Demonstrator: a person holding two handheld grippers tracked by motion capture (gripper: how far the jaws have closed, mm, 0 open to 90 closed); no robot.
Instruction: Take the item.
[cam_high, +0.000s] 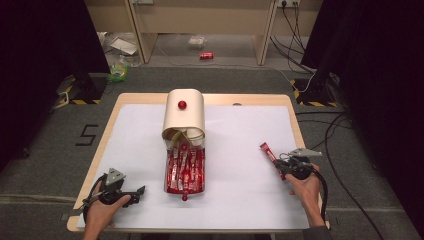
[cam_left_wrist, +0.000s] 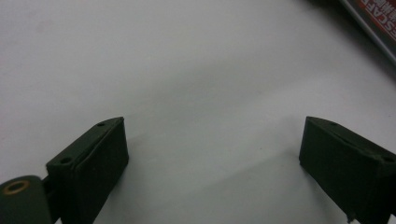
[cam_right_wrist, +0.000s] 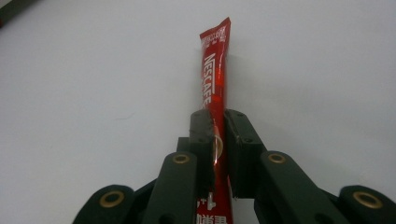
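Note:
A cream roll-top box (cam_high: 184, 117) with a red knob stands at the middle back of the white mat (cam_high: 240, 150). In front of it lies a tray crammed with several red stick packets (cam_high: 186, 167). At the right, my right gripper (cam_high: 278, 165) (cam_right_wrist: 217, 123) is shut on one red Nescafe stick packet (cam_high: 267, 151) (cam_right_wrist: 215, 70), which juts out beyond the jaws, just above the mat. Near the front left, my left gripper (cam_high: 137, 195) (cam_left_wrist: 212, 140) rests low over the mat, its jaws wide apart with nothing between them. A red packet edge (cam_left_wrist: 376, 21) shows at the top right of the left gripper view.
The mat covers a wooden table (cam_high: 107, 125) with a bare rim. On the floor behind lie a red can (cam_high: 206, 55) and a green object (cam_high: 118, 72). Cables (cam_high: 340, 130) trail at the right.

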